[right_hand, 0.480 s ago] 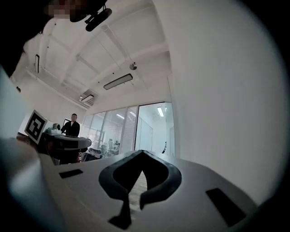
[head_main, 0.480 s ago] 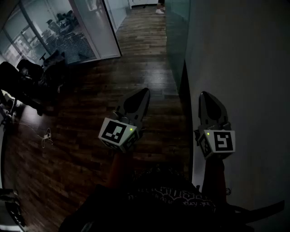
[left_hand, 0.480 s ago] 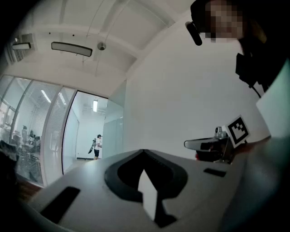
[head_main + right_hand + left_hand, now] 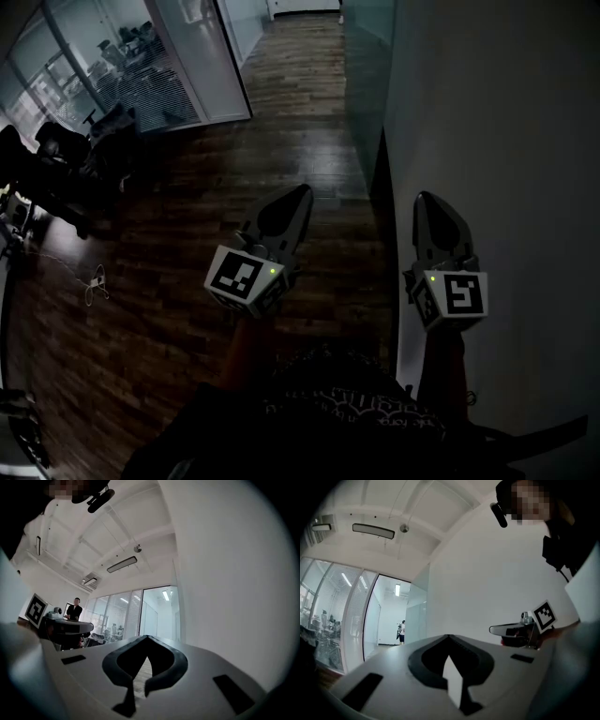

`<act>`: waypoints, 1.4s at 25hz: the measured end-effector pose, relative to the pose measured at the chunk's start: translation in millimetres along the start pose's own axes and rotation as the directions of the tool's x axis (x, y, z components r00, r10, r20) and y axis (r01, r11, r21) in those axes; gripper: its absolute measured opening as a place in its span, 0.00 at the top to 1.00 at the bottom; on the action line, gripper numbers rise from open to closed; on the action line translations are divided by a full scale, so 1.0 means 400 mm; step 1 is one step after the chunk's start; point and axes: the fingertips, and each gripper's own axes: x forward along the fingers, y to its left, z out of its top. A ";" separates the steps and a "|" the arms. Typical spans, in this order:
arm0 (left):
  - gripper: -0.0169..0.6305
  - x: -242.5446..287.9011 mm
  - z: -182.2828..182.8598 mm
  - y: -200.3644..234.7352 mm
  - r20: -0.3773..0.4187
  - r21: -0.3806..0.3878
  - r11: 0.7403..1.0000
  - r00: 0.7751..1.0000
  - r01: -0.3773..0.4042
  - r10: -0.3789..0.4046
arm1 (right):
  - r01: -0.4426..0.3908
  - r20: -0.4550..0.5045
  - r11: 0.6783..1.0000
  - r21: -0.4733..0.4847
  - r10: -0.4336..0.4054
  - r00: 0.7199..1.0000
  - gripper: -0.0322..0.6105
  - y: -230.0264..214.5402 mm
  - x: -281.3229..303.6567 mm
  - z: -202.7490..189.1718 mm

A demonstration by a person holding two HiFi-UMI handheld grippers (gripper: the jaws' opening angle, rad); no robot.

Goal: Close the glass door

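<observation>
**A:** Right gripper (image 4: 425, 199): jaws pressed together, nothing between them. Left gripper (image 4: 302, 191) is the same, tips meeting, empty. Both are held roughly level, noses pointing down the corridor

**B:** Why shut?

**A:** My guess is there's nothing to grab yet. A closed nose would also work for pushing a pane or hooking an edge

**B:** Where's the door?

**A:** Glass door (image 4: 364, 89) is at 12 o'clock from the grippers, well apart from both. I take it to be the tinted pane on the white wall (image 4: 497, 141) side. No handle visible, and I can't tell how far it's swung

**B:** Surroundings?

**A:** The wall is at 3 o'clock, just beside the right gripper, so there's little room to swing that way. The wood floor (image 4: 309, 141) between us and the pane has nothing on it. Glass partition (image 4: 187, 66) at 11 o'clock, office chairs (image 4: 56, 164) at 9, a loose cable (image 4: 94, 279) on the floor at 8, all off the path

**B:** People?

**A:** One person (image 4: 401, 631) far down the corridor, another person (image 4: 74, 611) off to the left. Both are well away from the door for now, but worth a check before swinging it
</observation>
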 end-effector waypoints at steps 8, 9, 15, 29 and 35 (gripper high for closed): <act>0.97 0.005 0.002 -0.004 0.018 -0.005 1.000 1.000 0.002 -0.002 | -0.001 -0.001 1.000 0.008 0.001 1.000 0.95 -0.007 -0.002 -0.003; 0.97 0.004 0.005 -0.003 0.026 -0.012 1.000 1.000 0.006 -0.006 | -0.003 0.004 1.000 0.011 0.003 1.000 0.95 -0.006 -0.002 0.000; 0.97 0.004 0.015 -0.009 0.042 -0.031 0.999 0.999 0.011 -0.010 | -0.004 0.006 1.000 0.022 0.004 1.000 0.95 -0.017 -0.006 0.000; 0.97 0.041 0.000 -0.043 0.029 -0.036 0.999 1.000 0.005 -0.004 | 0.003 0.015 0.999 0.032 -0.004 1.000 0.95 -0.084 -0.013 -0.005; 0.97 0.053 -0.007 -0.050 0.011 -0.027 0.999 1.000 -0.019 0.020 | -0.006 0.017 0.999 0.042 0.005 1.000 0.95 -0.111 -0.001 -0.022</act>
